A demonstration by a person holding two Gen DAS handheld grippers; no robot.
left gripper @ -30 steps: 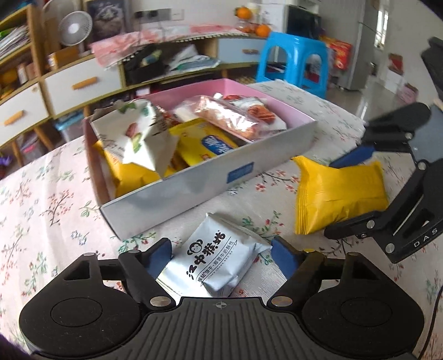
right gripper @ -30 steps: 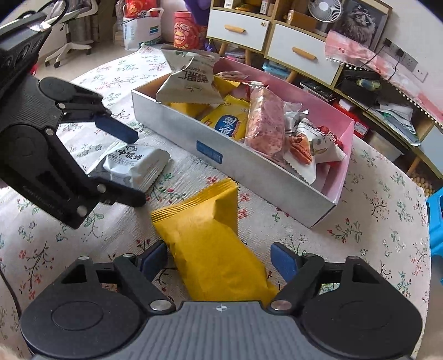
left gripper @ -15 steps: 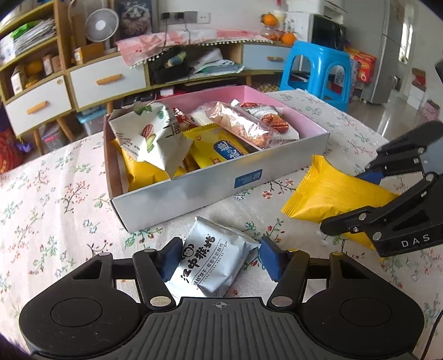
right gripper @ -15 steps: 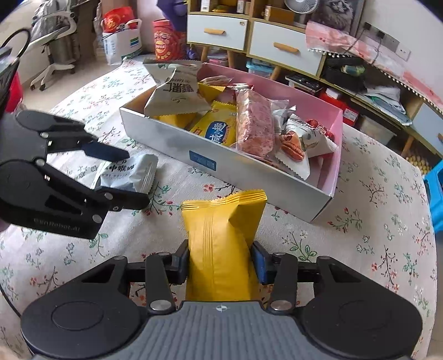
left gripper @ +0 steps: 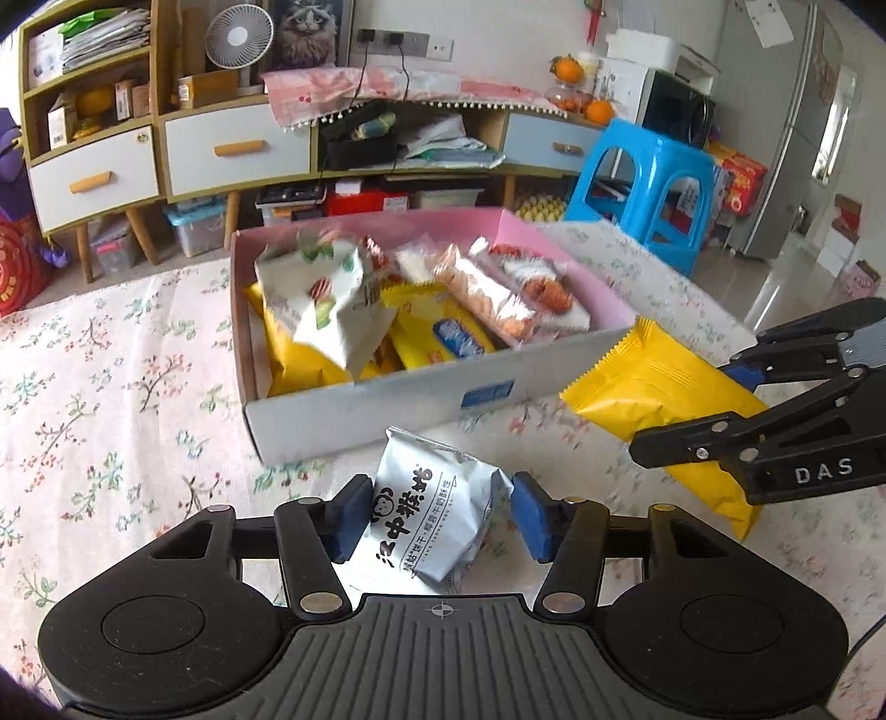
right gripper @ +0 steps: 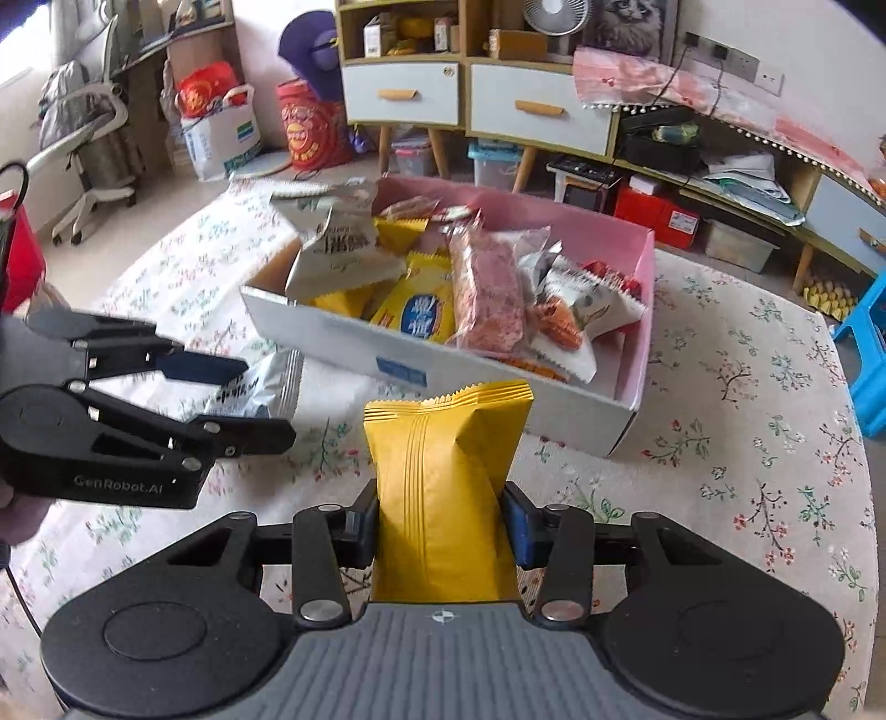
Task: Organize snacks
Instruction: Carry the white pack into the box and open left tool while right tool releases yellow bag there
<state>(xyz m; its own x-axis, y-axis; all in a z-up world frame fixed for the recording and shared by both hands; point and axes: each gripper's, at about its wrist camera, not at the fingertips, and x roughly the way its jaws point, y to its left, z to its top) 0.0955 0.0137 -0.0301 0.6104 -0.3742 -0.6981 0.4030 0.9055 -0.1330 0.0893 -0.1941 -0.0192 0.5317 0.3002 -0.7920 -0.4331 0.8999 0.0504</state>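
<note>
You've got a floral tablecloth [left gripper: 111, 387] under everything. At 12 o'clock: low cabinet [left gripper: 232, 149] with 2 white drawers, desk fan [left gripper: 239, 33] on top. Blue stool [left gripper: 659, 188] at 2 o'clock, fridge [left gripper: 797, 127] behind it. Daylight, glossy floor.

my left gripper [left gripper: 437, 518] is black with blue pads, and the packet [left gripper: 429, 520] between them is pale silver-grey with black characters and a small monkey face. my right gripper [right gripper: 440, 523] is black too, its pads blue, on a plain bright yellow packet [right gripper: 443, 487] with fine ribbed lines. the box [left gripper: 387, 401] is white-grey outside with a small blue label, pink inside. in it i see yellow wrappers, a white pouch [left gripper: 326, 299] with green and red marks, and clear reddish packs. the tablecloth [left gripper: 111, 399] is cream with small flowering twigs.
</note>
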